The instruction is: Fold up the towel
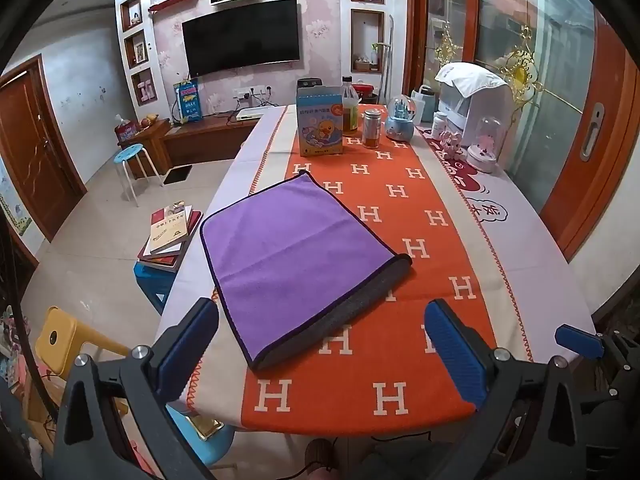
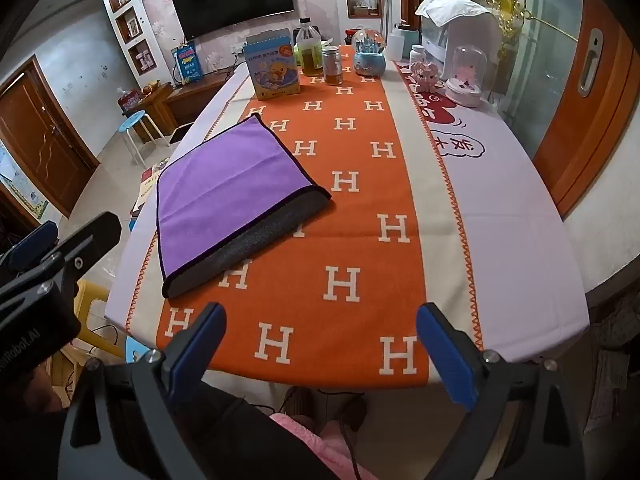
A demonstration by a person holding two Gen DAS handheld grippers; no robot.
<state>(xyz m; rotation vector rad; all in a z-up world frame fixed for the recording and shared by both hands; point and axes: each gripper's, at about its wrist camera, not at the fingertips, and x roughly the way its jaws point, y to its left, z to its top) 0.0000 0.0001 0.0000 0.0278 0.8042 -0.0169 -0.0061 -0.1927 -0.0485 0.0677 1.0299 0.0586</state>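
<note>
A purple towel (image 1: 288, 256) with a dark edge lies folded flat on the orange H-patterned table runner (image 1: 400, 208), its grey underside showing along the near edge. It also shows in the right wrist view (image 2: 228, 184), left of centre. My left gripper (image 1: 320, 344) is open and empty, held above the table's near edge just short of the towel. My right gripper (image 2: 320, 344) is open and empty at the near table edge, to the right of the towel. The left gripper's body (image 2: 48, 272) shows at the left of the right wrist view.
At the table's far end stand a blue duck box (image 1: 320, 124), an oil bottle (image 1: 349, 106), a jar (image 1: 372, 128), a snow globe (image 1: 400, 120), a pink toy (image 1: 452, 144) and a glass dome (image 1: 486, 144). Books (image 1: 170, 236) lie on a stool at left.
</note>
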